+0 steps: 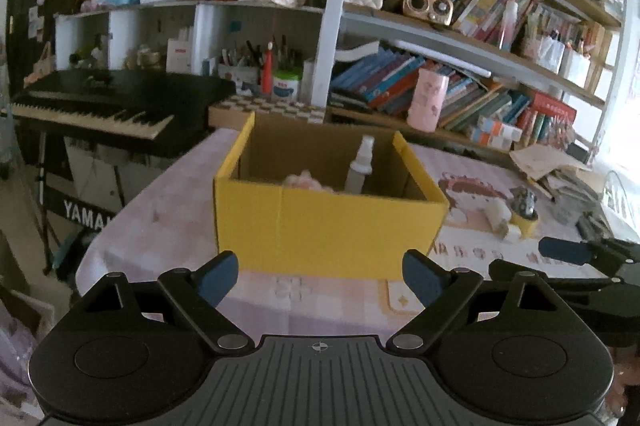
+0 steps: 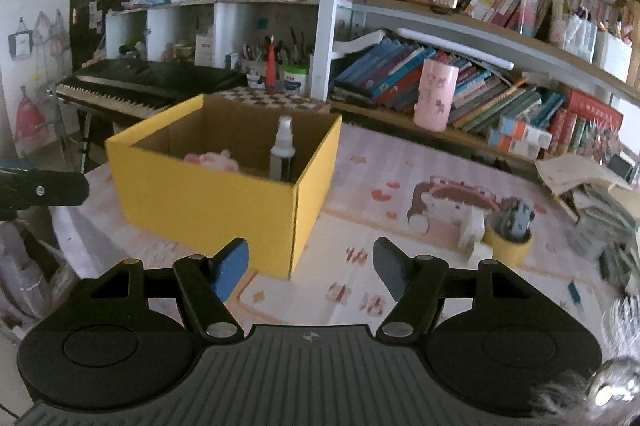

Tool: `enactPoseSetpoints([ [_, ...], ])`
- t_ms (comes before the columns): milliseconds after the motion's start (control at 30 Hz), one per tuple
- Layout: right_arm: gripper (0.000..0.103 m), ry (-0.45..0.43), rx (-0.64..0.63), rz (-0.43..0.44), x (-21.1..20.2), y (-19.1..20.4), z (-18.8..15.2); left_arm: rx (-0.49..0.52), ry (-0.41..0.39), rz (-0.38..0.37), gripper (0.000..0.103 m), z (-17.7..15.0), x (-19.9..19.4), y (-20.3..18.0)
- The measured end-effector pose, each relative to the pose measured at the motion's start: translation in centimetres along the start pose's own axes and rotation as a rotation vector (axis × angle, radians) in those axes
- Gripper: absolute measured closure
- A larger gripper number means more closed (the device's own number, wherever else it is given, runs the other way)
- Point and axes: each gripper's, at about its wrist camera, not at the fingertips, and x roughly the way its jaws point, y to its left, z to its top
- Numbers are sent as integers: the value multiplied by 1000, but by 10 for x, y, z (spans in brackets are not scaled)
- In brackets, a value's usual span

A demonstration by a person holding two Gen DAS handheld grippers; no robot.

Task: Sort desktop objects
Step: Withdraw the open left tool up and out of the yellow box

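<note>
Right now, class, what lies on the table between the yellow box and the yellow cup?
In the right wrist view, only bare patterned tablecloth and a small white block beside the yellow cup separate it from the yellow box.

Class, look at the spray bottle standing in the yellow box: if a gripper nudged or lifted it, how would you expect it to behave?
The spray bottle is tall and narrow, standing upright, so a sideways nudge would probably tip it. Its smooth, rounded body may slip between flat pads and could roll once down. It looks small and plastic, so likely light. The box walls should stop it.
</note>
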Motion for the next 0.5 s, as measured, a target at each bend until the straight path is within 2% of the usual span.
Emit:
enactPoseSetpoints([
  [333, 36, 65, -11, 22, -20, 19, -33, 10, 68, -40, 11, -28, -2, -14],
  [500, 32, 76, 1, -8, -29, 17, -42, 47, 95, -78, 11, -35, 1, -26],
])
